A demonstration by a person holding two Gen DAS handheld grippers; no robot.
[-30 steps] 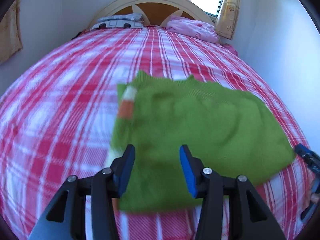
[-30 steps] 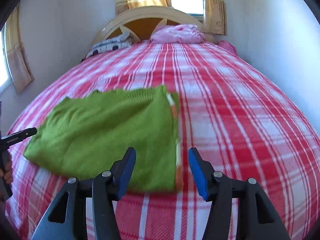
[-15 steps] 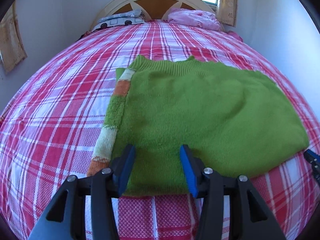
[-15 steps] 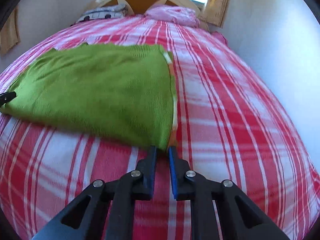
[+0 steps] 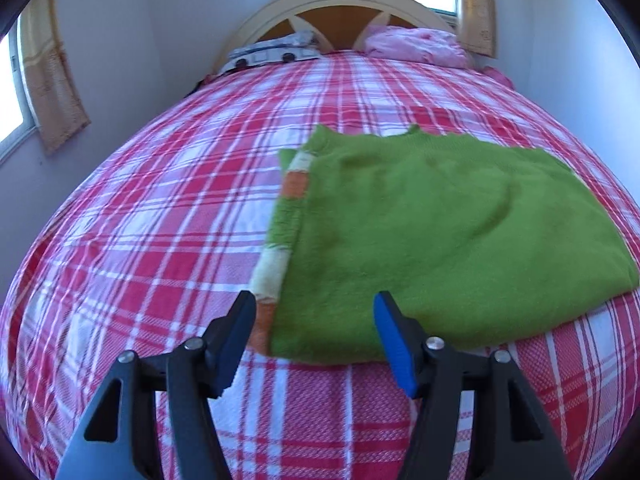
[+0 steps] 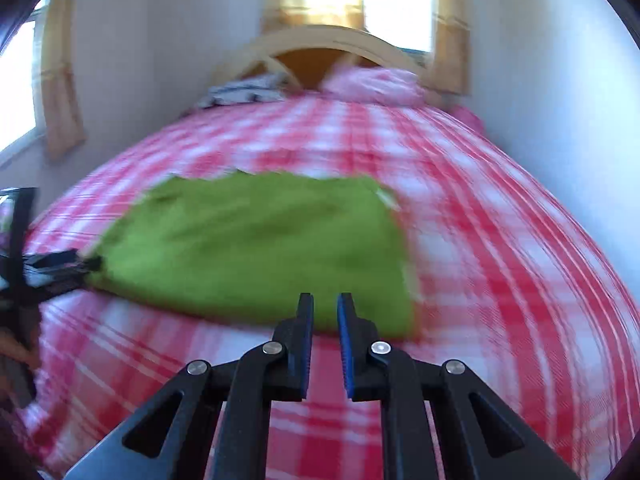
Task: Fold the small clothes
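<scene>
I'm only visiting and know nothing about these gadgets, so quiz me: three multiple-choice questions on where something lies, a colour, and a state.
1. Where does the fuzzy green knitted sweater lie?
A. on the red-and-white plaid bedspread
B. on the pink pillow
C. on the floor

2. What colour is the sweater's top side?
A. blue
B. green
C. grey

3. How do the right gripper jaws stand?
A. wide apart
B. gripping the pillow
C. nearly together, empty

Answers: A, plaid shows all around it; B, plain green; C, a narrow bare gap.

The black right gripper (image 6: 325,312), jaws nearly together with nothing between, hovers just short of the folded green knit sweater (image 6: 256,248) on the red-and-white plaid bed (image 6: 500,264).
</scene>
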